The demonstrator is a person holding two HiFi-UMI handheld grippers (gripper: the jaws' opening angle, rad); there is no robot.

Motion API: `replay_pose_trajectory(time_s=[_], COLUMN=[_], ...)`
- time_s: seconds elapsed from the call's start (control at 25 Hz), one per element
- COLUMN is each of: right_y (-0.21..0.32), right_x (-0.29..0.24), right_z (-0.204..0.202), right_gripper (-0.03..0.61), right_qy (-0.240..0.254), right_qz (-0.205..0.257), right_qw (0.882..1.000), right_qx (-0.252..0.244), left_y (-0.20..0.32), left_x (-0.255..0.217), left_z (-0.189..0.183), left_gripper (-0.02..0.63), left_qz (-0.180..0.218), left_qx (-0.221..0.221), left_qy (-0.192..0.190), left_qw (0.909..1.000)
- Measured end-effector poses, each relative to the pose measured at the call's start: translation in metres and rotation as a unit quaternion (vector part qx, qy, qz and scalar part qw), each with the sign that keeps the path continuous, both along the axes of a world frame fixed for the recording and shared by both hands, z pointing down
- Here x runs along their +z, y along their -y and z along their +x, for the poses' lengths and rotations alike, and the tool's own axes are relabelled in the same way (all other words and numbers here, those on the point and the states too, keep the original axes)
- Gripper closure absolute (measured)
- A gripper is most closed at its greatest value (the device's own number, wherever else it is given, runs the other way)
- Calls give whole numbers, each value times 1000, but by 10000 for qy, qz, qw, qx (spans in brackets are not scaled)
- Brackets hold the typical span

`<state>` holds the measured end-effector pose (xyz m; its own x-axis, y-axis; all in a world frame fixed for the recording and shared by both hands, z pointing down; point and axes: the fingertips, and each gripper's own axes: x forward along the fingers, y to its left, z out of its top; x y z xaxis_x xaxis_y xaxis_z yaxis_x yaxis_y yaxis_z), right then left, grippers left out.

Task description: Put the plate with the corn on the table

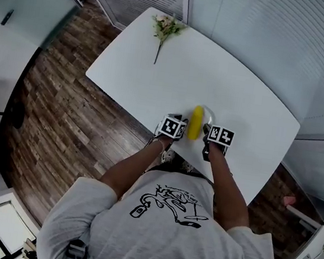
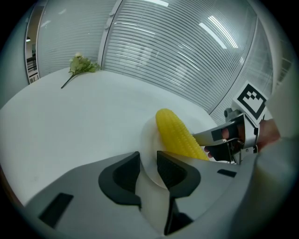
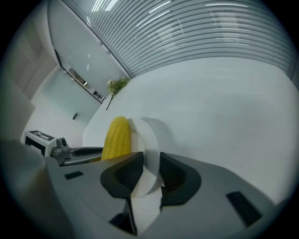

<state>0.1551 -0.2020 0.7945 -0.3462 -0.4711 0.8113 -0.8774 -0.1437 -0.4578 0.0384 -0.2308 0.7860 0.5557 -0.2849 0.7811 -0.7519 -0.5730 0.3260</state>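
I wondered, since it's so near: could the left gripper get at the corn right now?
Probably yes: the left gripper stands open astride the rim of the plate, and the corn lies uncovered just past its jaws. It would first have to clear that rim.

White table [image 1: 157,77] — plate [image 1: 207,115] at near edge, flower sprig [image 1: 166,29] far end

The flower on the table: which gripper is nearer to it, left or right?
Left. The left gripper is on the side of the corn that faces the flower; the right gripper is on the corn's other side, farther from the flower.
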Motion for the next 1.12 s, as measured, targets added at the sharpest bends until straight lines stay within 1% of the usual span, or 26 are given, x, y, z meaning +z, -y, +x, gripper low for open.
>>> replay_pose_trajectory(time_s=[0.2, 0.32, 0.8, 0.92, 1.04, 1.12], right_y=[2, 3, 0, 1, 0, 0], right_x=[2, 2, 0, 0, 1, -1], right_z=[0, 1, 0, 0, -1, -1], right_gripper=[457, 452, 445, 442, 439, 439], right_qy=[-263, -491, -1051, -1127, -1329, -1389], right_qz=[-46, -13, 18, 53, 84, 111], right_qw=[9995, 9983, 9915, 9899, 9855, 9845], right_qx=[-156, -299, -762, -862, -1049, -1068], left_y=[2, 2, 0, 1, 1, 1], left_x=[2, 2, 0, -2, -2, -2], left_z=[-1, -1, 1, 0, -1, -2], left_gripper=[498, 495, 495, 491, 483, 483], left_qz=[-15, 49, 231, 375, 595, 602], left_qx=[-9, 0, 197, 231, 379, 420], left_qy=[80, 136, 319, 443, 638, 696], left_qw=[10000, 9999, 9990, 9980, 9955, 9949])
